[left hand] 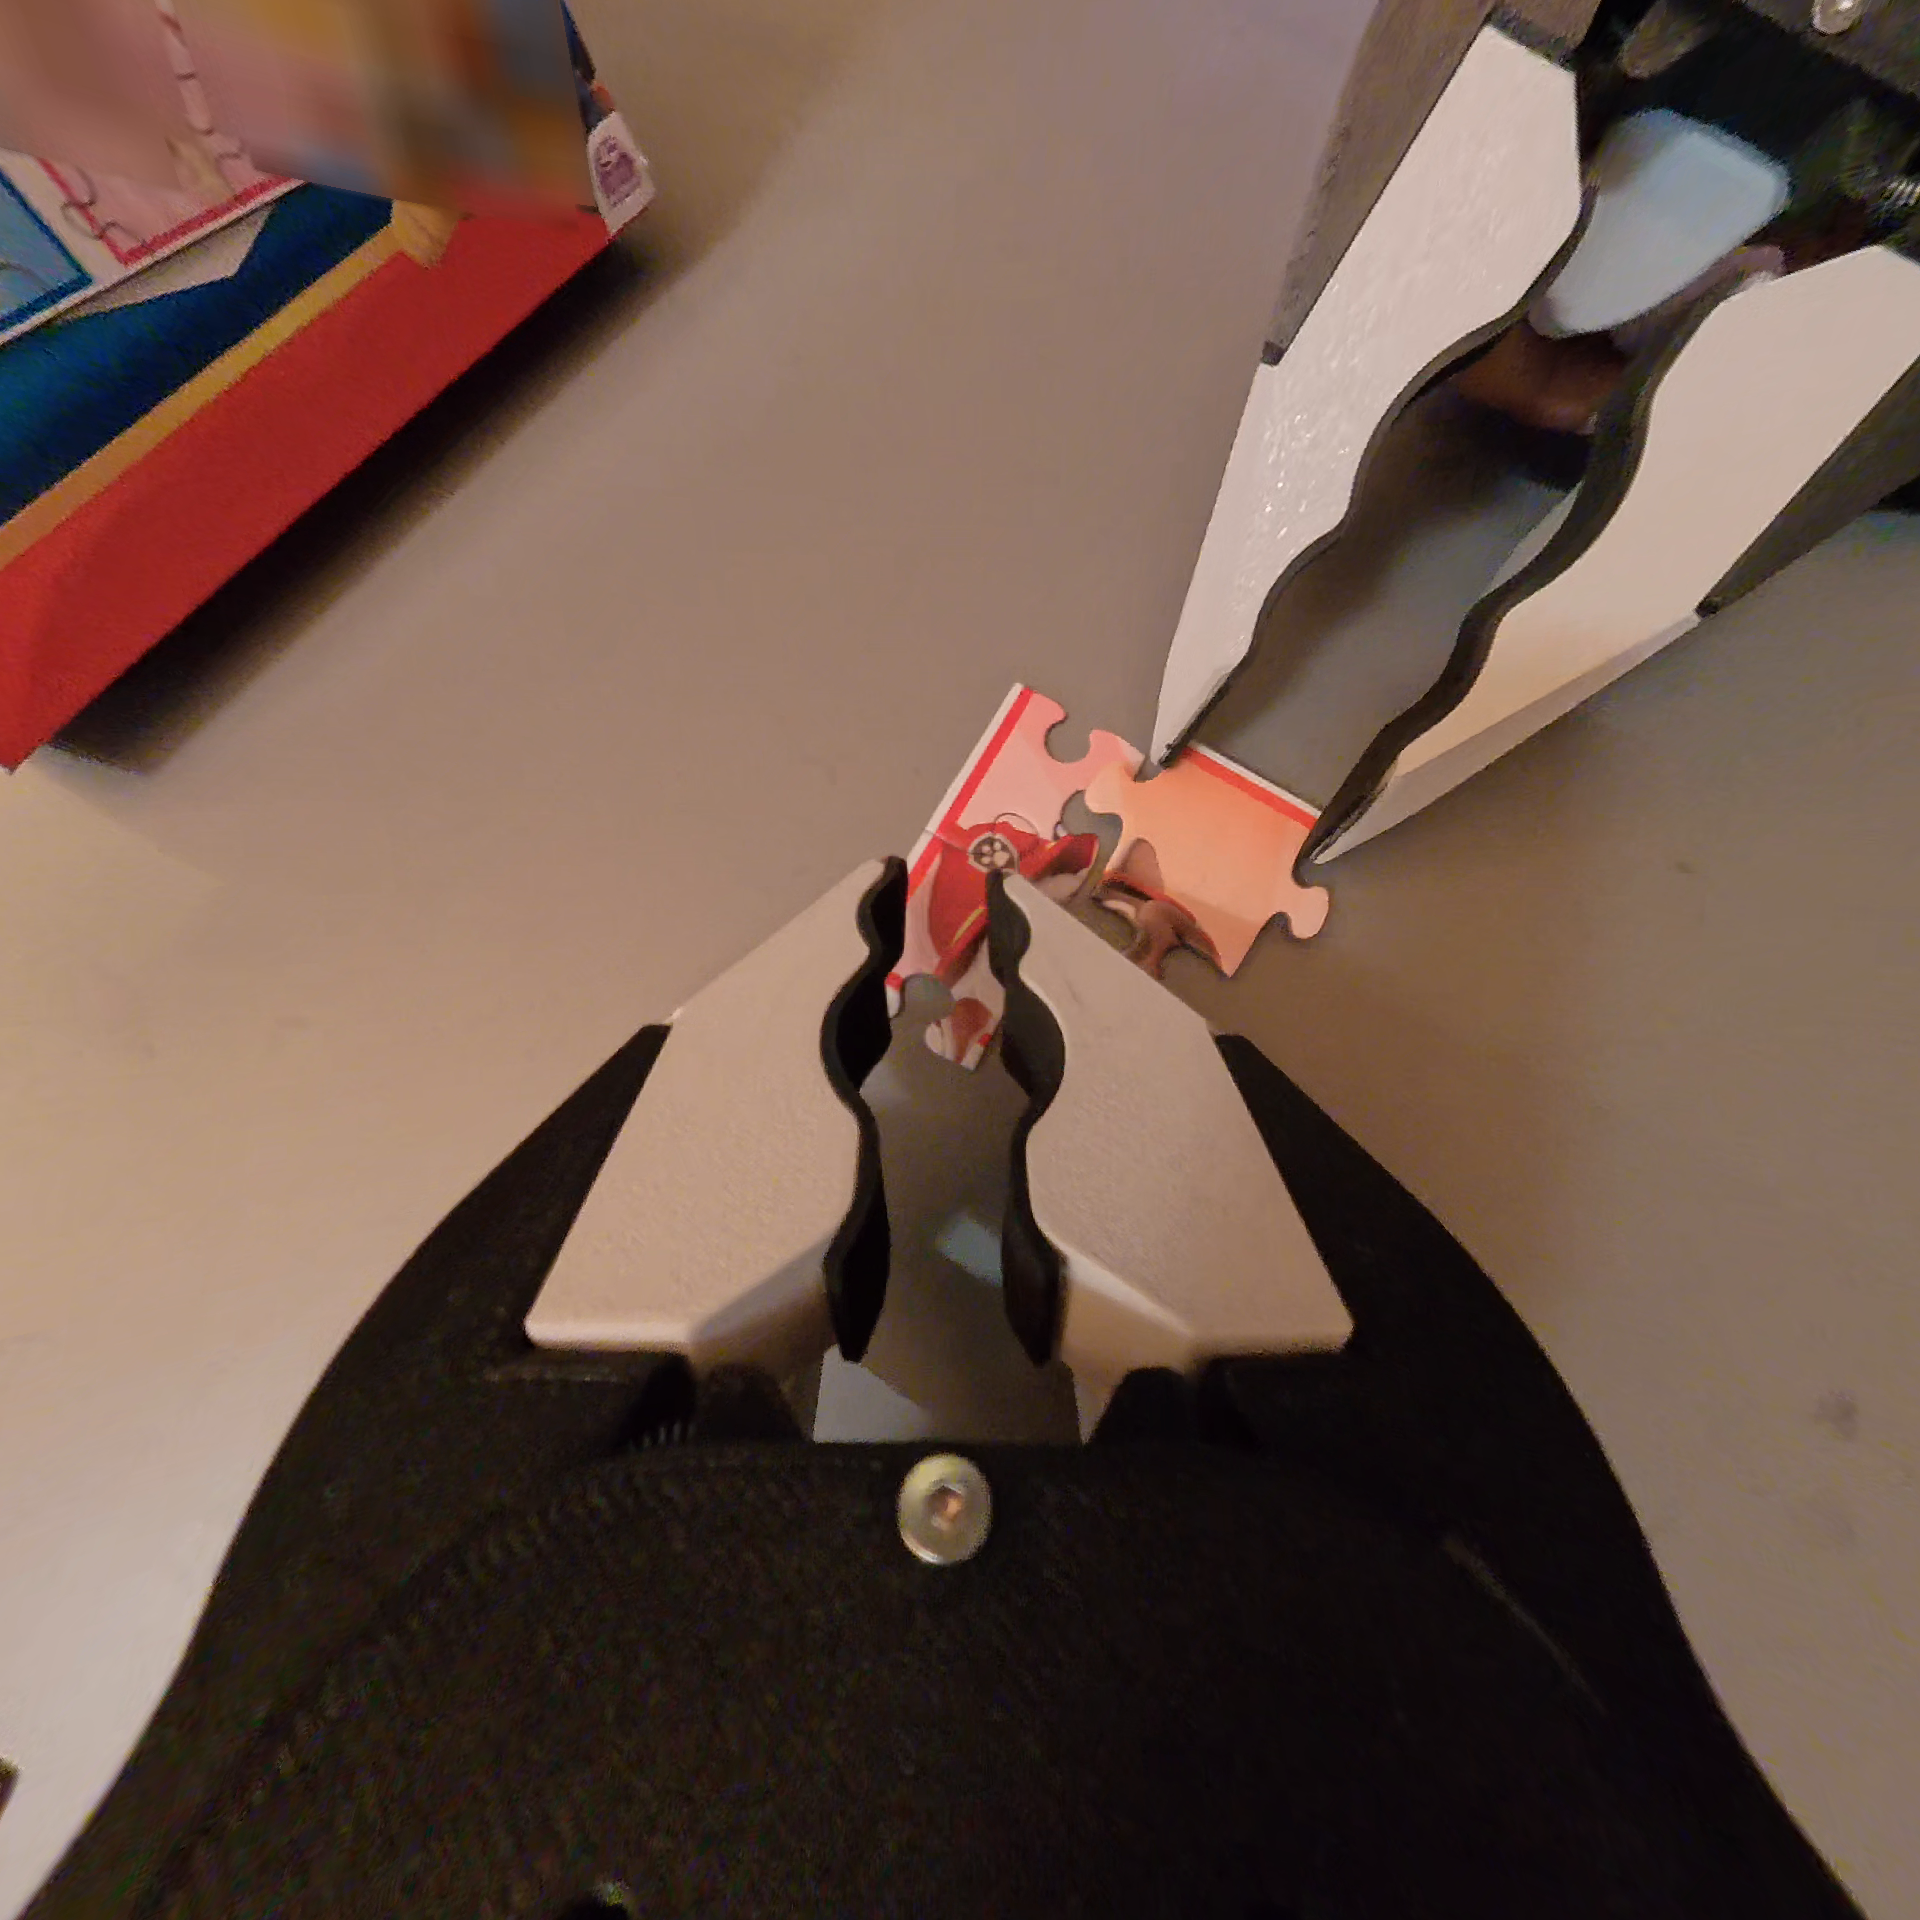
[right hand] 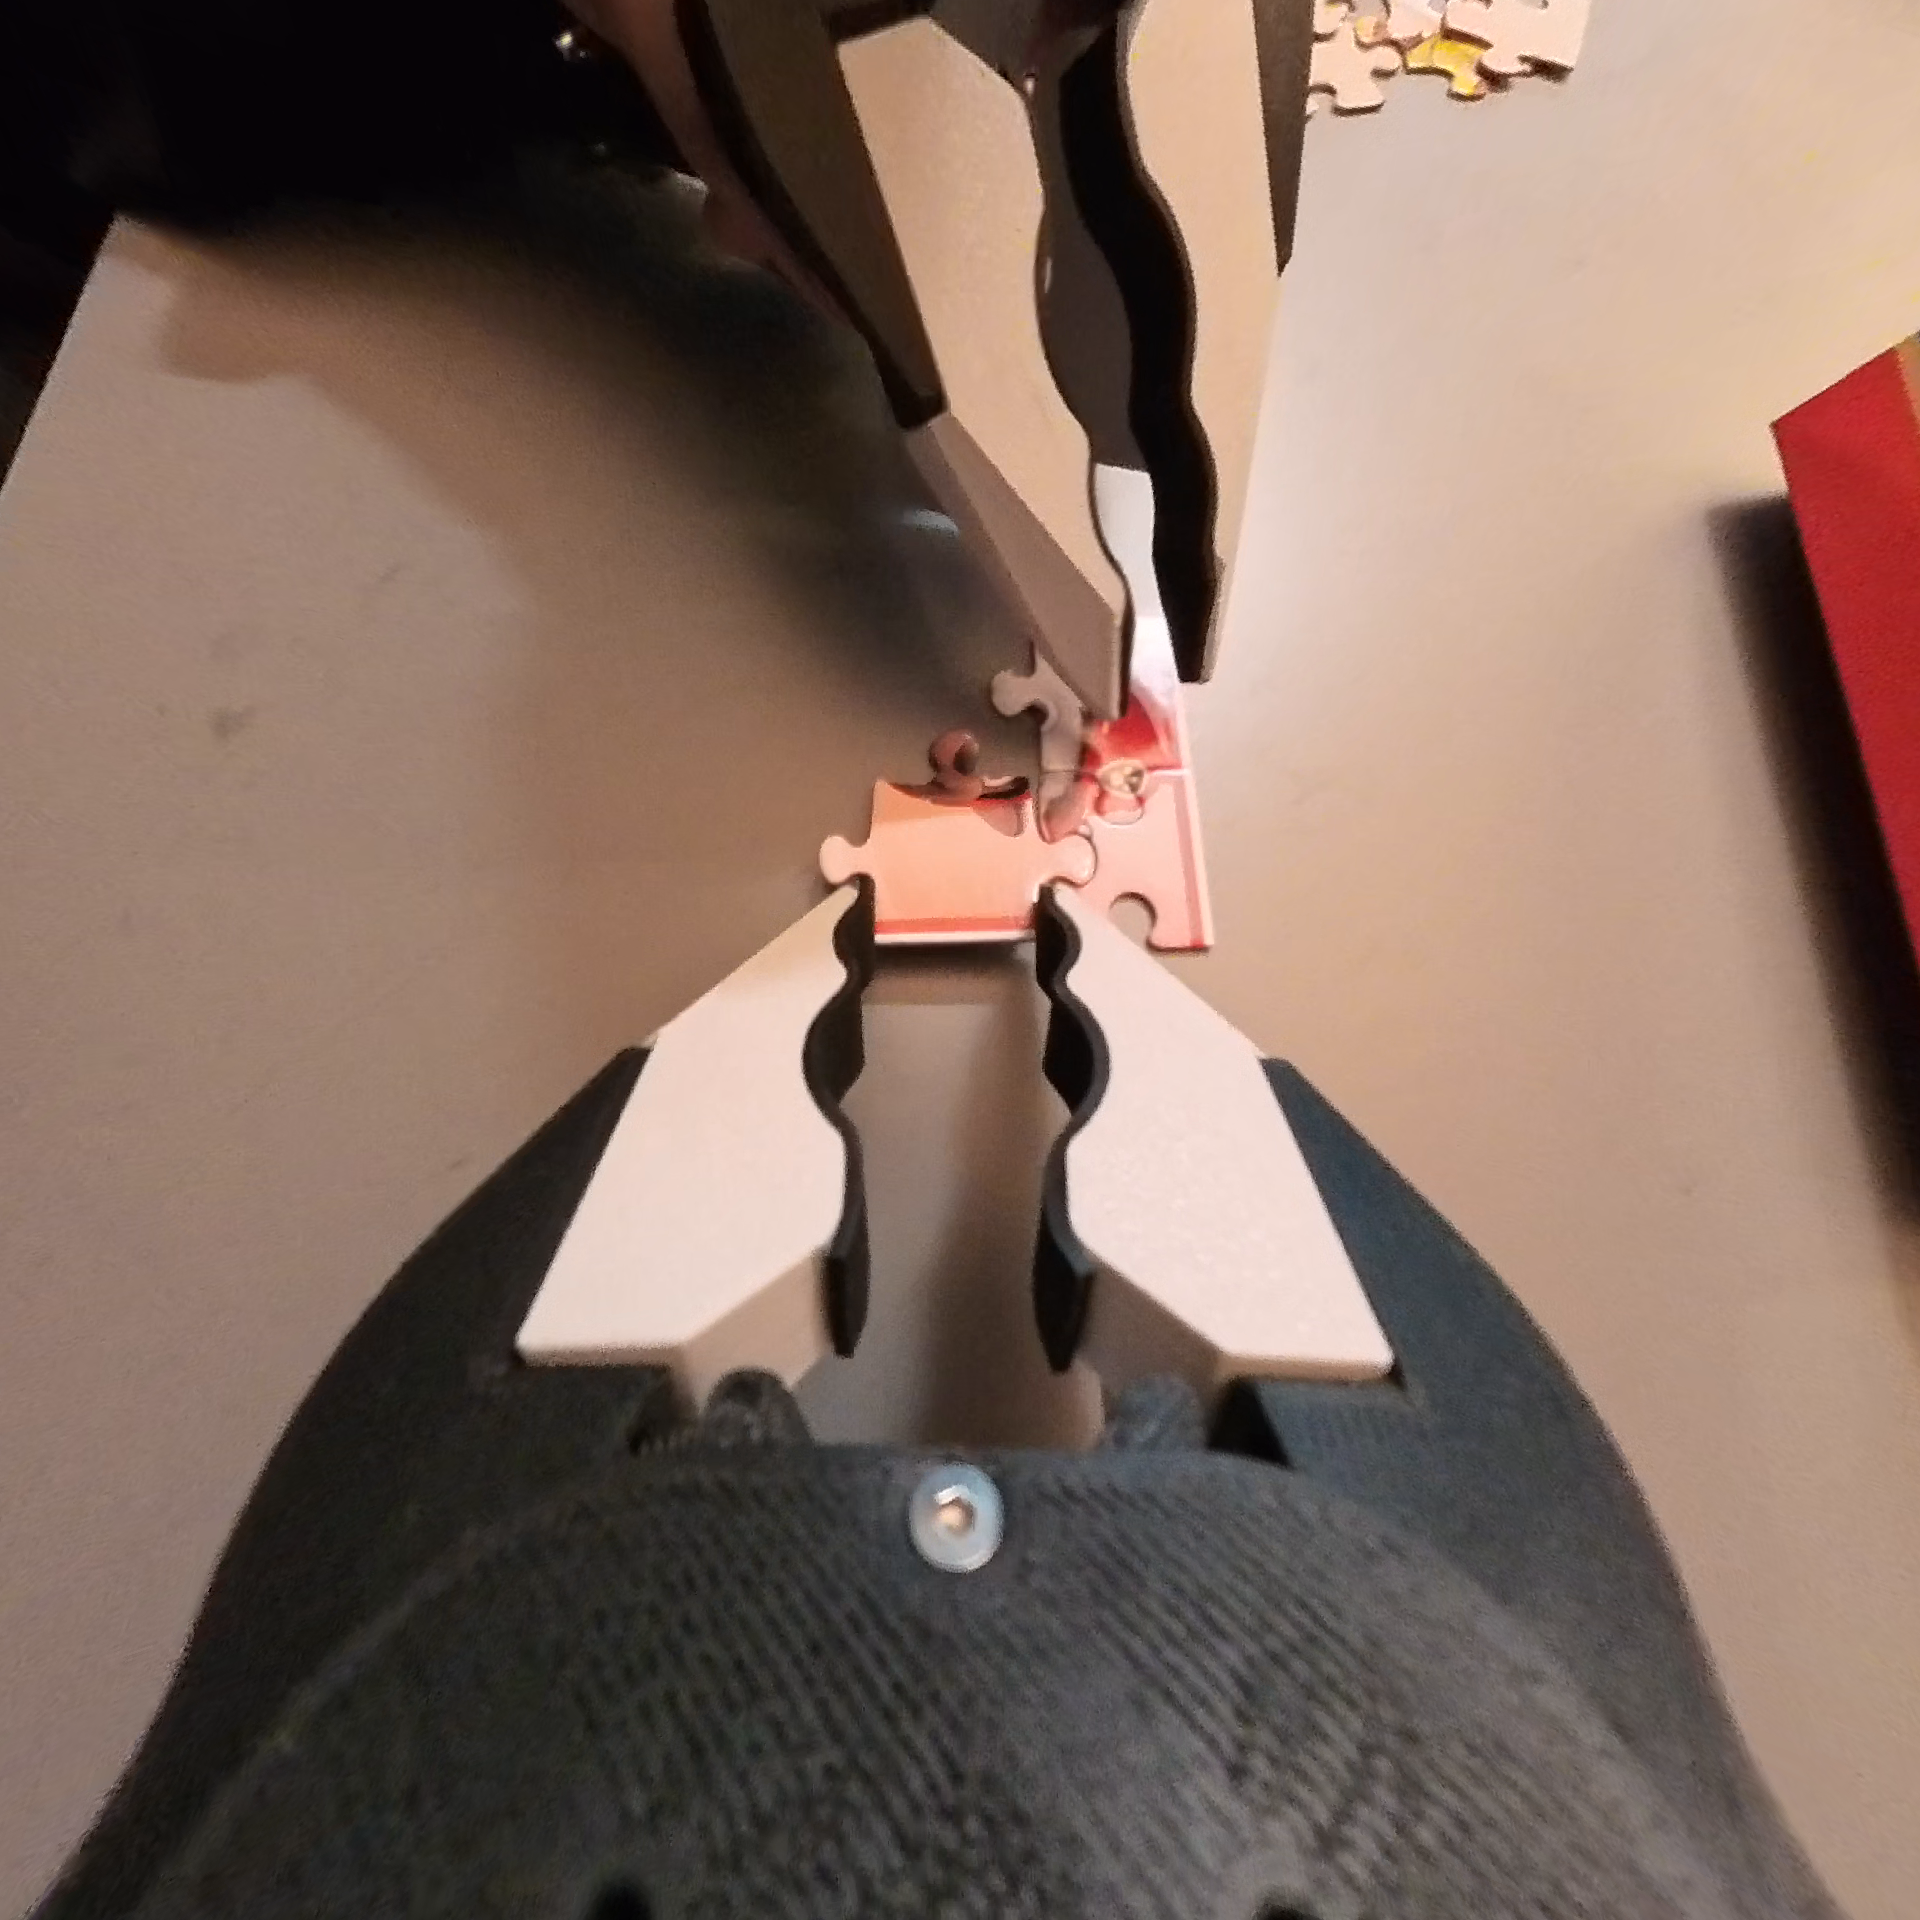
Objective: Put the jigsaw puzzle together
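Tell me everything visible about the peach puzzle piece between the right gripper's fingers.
The peach puzzle piece is flat cardboard, peach-pink with a red stripe and white margin along its straight edge. It lies flat on the beige table, its knob interlocked with the assembled red-bordered corner pieces. The right gripper straddles its striped end, fingers against both sides.

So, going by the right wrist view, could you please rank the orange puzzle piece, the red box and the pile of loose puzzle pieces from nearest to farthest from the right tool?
1. Orange puzzle piece: between the right tool's fingertips.
2. Red box: at the right edge.
3. Pile of loose puzzle pieces: top right, farthest.
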`<action>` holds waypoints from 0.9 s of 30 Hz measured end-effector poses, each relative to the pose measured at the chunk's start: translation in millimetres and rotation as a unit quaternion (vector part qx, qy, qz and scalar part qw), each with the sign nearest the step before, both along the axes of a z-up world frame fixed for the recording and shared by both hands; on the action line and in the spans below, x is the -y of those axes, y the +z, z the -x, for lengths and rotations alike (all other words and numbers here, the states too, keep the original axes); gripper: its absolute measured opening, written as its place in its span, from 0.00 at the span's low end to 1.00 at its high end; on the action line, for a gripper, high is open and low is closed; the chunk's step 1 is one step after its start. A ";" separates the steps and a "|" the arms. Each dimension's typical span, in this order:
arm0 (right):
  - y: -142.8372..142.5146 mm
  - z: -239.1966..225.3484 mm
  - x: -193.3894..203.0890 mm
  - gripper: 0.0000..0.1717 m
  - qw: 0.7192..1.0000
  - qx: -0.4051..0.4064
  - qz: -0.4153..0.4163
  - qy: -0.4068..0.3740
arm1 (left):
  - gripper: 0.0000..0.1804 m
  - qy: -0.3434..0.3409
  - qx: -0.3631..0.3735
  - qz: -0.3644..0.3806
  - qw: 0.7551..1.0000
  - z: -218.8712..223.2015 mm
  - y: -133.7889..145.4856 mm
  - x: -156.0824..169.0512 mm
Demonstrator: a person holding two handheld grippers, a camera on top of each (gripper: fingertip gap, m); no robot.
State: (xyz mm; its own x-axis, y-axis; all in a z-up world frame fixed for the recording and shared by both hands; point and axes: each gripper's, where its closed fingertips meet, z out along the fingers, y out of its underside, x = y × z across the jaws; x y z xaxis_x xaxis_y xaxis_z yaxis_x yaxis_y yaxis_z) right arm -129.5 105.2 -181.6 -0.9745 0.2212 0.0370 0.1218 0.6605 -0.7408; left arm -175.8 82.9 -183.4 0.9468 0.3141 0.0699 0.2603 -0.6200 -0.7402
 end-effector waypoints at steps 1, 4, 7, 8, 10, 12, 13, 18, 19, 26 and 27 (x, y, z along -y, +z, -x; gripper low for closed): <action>-1.2 0.1 -0.2 0.17 1.000 0.003 -0.001 0.002 | 0.07 0.002 0.001 0.003 1.000 0.7 -1.3 0.8; -6.1 1.2 -1.6 0.17 1.000 0.015 0.002 0.002 | 0.07 0.003 -0.002 0.012 1.000 0.8 -4.4 1.4; -7.4 2.4 -1.6 0.17 1.000 0.017 0.007 0.000 | 0.06 0.002 -0.007 0.025 1.000 0.5 -8.3 2.3; -7.6 2.8 -1.7 0.17 1.000 0.017 0.005 -0.001 | 0.06 0.002 -0.007 0.023 1.000 0.3 -7.9 1.8; -7.6 3.7 -1.5 0.17 1.000 0.015 0.005 -0.001 | 0.06 0.002 -0.004 0.023 1.000 0.1 -8.1 2.0; -7.5 3.7 -0.8 0.17 1.000 0.016 0.007 -0.001 | 0.06 0.003 0.000 0.021 1.000 -0.1 -8.1 1.8; -7.6 3.8 -0.7 0.17 1.000 0.015 0.007 -0.001 | 0.05 0.003 0.001 0.021 1.000 -0.2 -8.1 1.7; -7.5 2.3 -0.1 0.18 1.000 0.016 0.005 0.001 | 0.05 0.003 0.001 0.021 1.000 -0.4 -8.2 1.5; -7.5 2.0 0.1 0.18 1.000 0.017 0.005 0.001 | 0.05 0.004 0.001 0.021 1.000 -0.3 -8.2 1.5; -7.4 2.6 -0.1 0.18 1.000 0.016 0.003 -0.001 | 0.05 0.009 -0.002 0.010 1.000 1.8 -3.4 1.4; -7.4 2.5 -0.1 0.18 1.000 0.015 0.003 -0.001 | 0.04 0.013 -0.001 0.001 1.000 3.1 0.1 1.1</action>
